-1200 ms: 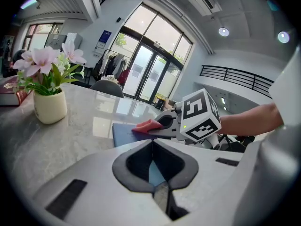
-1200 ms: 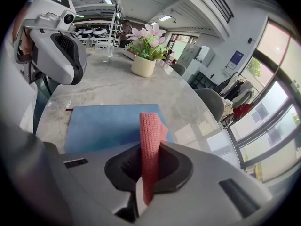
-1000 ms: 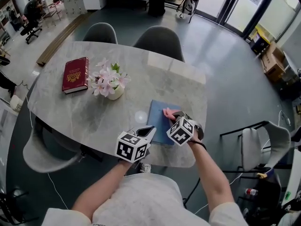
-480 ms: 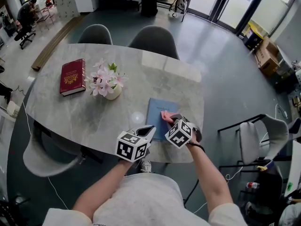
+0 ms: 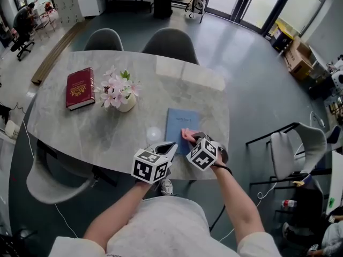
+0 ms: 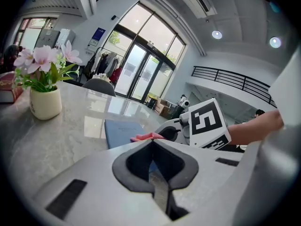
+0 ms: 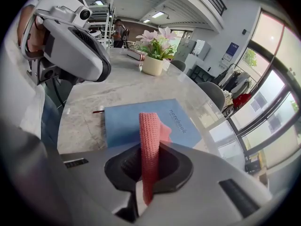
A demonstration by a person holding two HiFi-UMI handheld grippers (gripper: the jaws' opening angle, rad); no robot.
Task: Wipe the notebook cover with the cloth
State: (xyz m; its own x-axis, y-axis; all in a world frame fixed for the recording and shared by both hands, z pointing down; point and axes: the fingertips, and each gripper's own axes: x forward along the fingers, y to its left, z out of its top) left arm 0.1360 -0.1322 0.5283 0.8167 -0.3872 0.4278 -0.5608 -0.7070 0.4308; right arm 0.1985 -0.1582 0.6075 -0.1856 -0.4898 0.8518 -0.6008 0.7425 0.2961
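The right tool has its jaws clamped on a folded pink cloth, which stands up between them and drapes forward onto the blue notebook. In the head view the notebook lies flat at lower centre, with its near end just beside the front edge of the worktop. The left tool has its jaws together on nothing and hovers at the lower left of the notebook; we cannot tell whether it touches the cover. We judge two risks. Nothing visibly pins the notebook, so a stroke dragged toward the bottom of the frame could slide it off the front edge. The jaws also grip only a narrow band of cloth, which friction on the cover could pull free. Open room lies toward the upper part of the head view and to the left of the notebook. The flower vase and red book stand well apart at upper left.
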